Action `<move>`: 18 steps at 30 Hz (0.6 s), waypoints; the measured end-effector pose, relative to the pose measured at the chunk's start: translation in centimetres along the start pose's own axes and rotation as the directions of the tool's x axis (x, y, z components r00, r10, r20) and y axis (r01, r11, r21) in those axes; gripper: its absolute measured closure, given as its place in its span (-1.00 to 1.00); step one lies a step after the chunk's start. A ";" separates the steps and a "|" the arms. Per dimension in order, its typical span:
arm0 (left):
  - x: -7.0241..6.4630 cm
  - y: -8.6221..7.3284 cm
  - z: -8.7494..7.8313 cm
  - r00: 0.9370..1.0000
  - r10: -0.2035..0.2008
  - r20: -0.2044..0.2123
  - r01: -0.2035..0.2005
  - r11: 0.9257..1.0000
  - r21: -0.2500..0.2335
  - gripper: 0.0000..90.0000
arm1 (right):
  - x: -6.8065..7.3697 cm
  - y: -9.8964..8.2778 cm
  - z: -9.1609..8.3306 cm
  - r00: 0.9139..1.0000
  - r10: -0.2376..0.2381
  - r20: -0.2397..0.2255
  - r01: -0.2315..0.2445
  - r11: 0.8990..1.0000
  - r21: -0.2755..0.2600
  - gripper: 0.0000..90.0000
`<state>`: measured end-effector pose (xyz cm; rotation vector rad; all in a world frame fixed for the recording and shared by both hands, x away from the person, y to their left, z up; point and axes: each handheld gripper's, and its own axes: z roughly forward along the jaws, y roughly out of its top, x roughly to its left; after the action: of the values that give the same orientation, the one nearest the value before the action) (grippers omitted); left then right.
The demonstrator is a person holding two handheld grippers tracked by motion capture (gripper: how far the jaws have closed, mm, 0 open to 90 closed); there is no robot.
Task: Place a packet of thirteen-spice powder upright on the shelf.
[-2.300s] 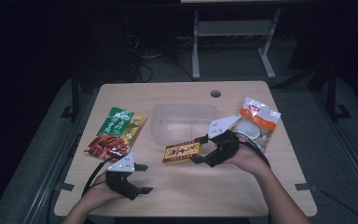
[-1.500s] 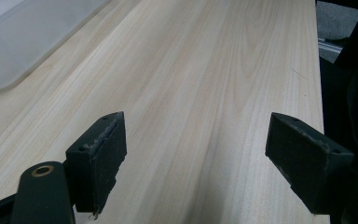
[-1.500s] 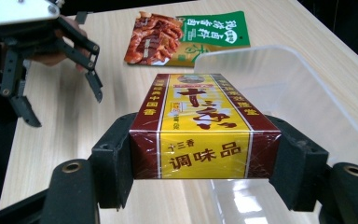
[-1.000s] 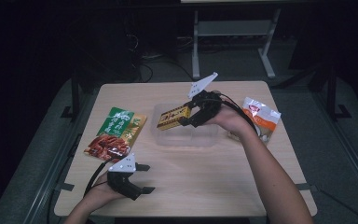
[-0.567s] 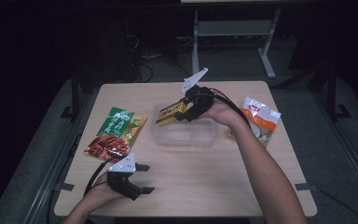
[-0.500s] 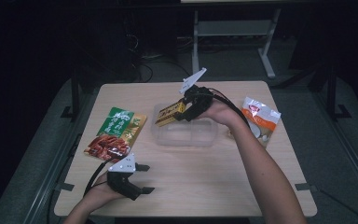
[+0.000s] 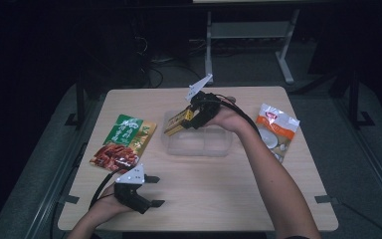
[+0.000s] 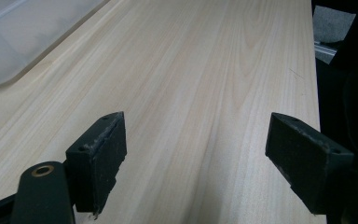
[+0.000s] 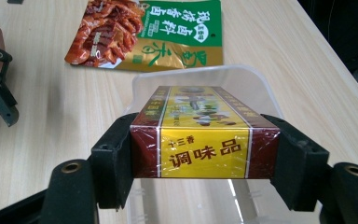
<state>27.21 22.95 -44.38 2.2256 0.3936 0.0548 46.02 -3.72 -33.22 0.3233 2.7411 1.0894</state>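
Right gripper (image 7: 188, 118) has its jaws clamped across the seasoning box (image 9: 204, 133), tilted above the left end of the clear plastic container (image 7: 199, 145). Risk: the film-wrapped box could slide from the pads, or catch the container's rim and tip out onto the desk (image 7: 214, 199). Left gripper (image 8: 193, 154) rests near the container, jaws wide, holding nothing.

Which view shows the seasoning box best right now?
The right gripper view: the seasoning box sits close up, clamped in the right gripper, label readable. The high view shows it small and tilted over the clear container.
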 end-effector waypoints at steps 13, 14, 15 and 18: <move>0.0 0.0 0.1 1.000 -0.001 0.004 0.001 1.000 -0.002 -0.56 | -0.1 0.6 0.7 1.000 0.006 0.005 -0.006 1.000 -0.023 -0.30; 0.0 0.0 0.1 1.000 -0.002 0.004 0.002 1.000 -0.003 -0.56 | -0.1 0.6 0.8 1.000 0.003 0.005 -0.003 1.000 -0.028 -0.30; 0.0 0.0 0.1 1.000 -0.002 0.005 0.002 1.000 -0.003 -0.56 | -0.2 0.7 0.9 1.000 0.003 0.000 -0.003 0.999 -0.035 -0.30; 0.0 0.0 0.1 1.000 -0.002 0.006 0.003 1.000 -0.004 -0.56 | -0.2 0.9 1.2 1.000 -0.002 0.000 0.002 0.999 -0.041 -0.30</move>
<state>27.17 22.90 -44.42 2.2210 0.3927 0.0476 46.65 -2.37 -33.49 0.3151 2.7147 1.1433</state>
